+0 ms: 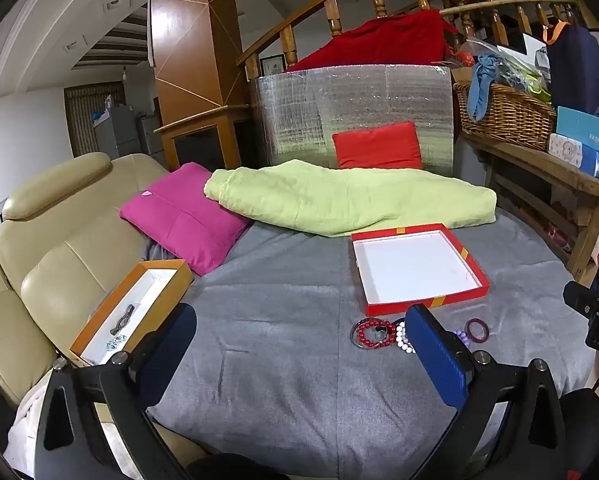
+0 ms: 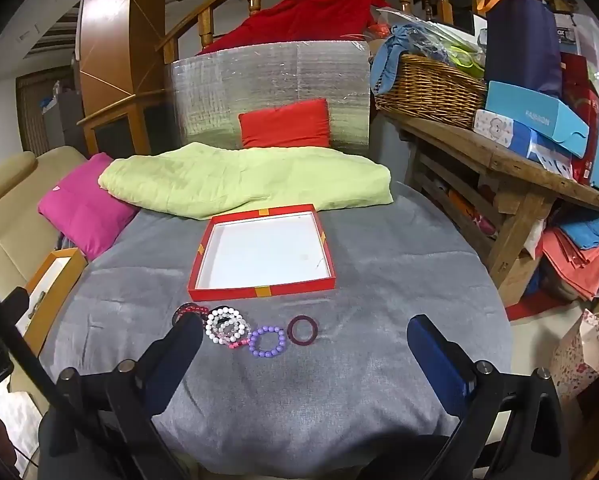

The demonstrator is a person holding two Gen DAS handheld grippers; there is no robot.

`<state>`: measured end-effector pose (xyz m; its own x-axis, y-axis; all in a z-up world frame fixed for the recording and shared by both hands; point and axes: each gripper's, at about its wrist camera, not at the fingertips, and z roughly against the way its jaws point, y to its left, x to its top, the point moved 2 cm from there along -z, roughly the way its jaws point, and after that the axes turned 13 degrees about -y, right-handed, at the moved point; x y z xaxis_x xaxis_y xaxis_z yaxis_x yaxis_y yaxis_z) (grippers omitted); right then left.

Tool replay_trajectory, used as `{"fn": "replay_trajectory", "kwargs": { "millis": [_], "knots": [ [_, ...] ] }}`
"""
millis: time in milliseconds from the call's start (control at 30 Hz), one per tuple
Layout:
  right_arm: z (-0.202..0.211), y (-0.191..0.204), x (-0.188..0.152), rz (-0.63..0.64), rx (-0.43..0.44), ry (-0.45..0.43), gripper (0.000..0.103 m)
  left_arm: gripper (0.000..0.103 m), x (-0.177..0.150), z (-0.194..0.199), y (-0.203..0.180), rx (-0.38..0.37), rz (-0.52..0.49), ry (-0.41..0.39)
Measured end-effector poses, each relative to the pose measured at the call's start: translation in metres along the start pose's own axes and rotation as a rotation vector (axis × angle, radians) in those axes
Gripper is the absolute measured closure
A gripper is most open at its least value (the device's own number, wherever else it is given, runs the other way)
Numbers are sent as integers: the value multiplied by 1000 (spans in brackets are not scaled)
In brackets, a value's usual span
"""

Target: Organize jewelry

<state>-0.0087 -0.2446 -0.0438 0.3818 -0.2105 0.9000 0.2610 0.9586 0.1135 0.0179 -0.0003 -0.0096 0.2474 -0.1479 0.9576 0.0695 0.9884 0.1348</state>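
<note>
A red tray with a white inside (image 2: 201,252) (image 1: 484,276) lies on the grey cloth. In front of it lie several bracelets in a row: red beads (image 1: 373,333) (image 2: 193,310), white beads (image 2: 224,326) (image 1: 401,338), purple beads (image 2: 266,341) and a dark maroon ring (image 2: 302,330) (image 1: 477,329). An orange box (image 1: 179,276) (image 2: 73,264) at the left holds a few small pieces (image 1: 123,320). My left gripper (image 1: 299,344) is open, above the cloth left of the bracelets. My right gripper (image 2: 305,354) is open, just short of the bracelets.
A green blanket (image 2: 243,180), a pink cushion (image 1: 179,216) and a red cushion (image 2: 285,124) lie behind the tray. A beige sofa (image 1: 51,248) is at the left. A wooden bench (image 2: 499,160) with a wicker basket (image 2: 427,88) and boxes stands at the right.
</note>
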Motion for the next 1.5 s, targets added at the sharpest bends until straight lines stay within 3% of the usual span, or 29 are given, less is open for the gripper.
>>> {"fn": "replay_trajectory", "kwargs": {
  "millis": [1033, 1500],
  "knots": [
    [-2, -9, -5, -28, -1, 10, 0, 0, -4, -2, -4, -6, -14, 1],
    [-7, -9, -4, -25, -1, 9, 0, 0, -10, -11, -11, 5, -67, 11]
  ]
}}
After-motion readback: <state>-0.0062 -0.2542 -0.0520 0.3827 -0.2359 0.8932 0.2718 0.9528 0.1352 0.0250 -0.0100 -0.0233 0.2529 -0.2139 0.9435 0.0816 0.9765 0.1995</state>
